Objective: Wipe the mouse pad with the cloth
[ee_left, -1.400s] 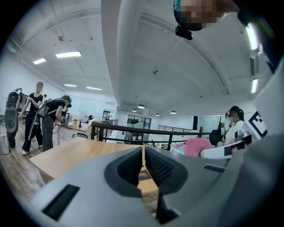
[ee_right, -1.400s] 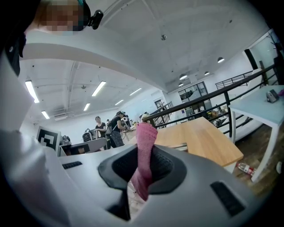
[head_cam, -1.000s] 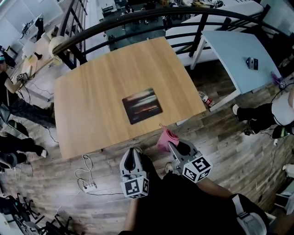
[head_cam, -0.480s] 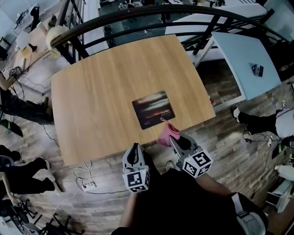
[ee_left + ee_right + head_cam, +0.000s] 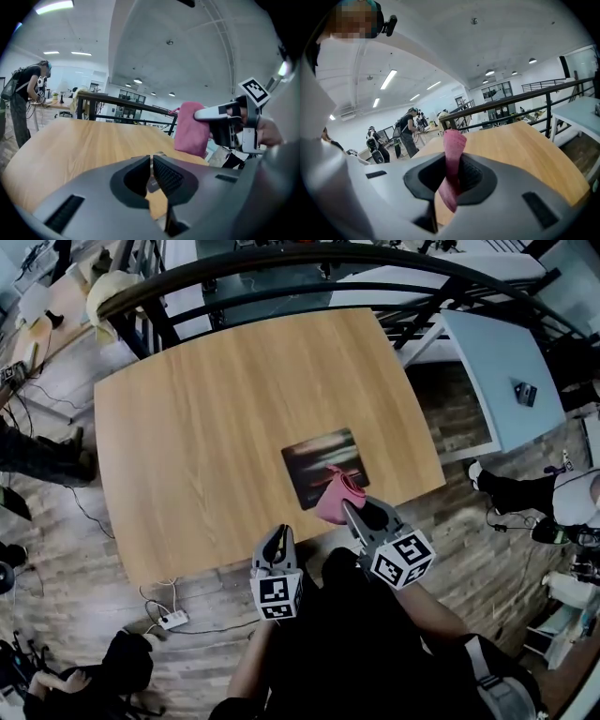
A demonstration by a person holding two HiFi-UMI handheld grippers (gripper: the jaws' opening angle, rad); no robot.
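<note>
Right gripper (image 5: pixel 347 506) clamps the pink cloth (image 5: pixel 334 495); left gripper (image 5: pixel 278 534) sits closed, empty

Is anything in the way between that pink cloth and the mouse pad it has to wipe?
Nothing visible does. The pink cloth, clamped in the right tool, hangs by the near right corner of the mouse pad, and nothing lies on the pad.

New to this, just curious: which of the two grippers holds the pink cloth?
The right gripper: its jaws pinch the pink cloth. The left gripper is shut, holding nothing.
</note>
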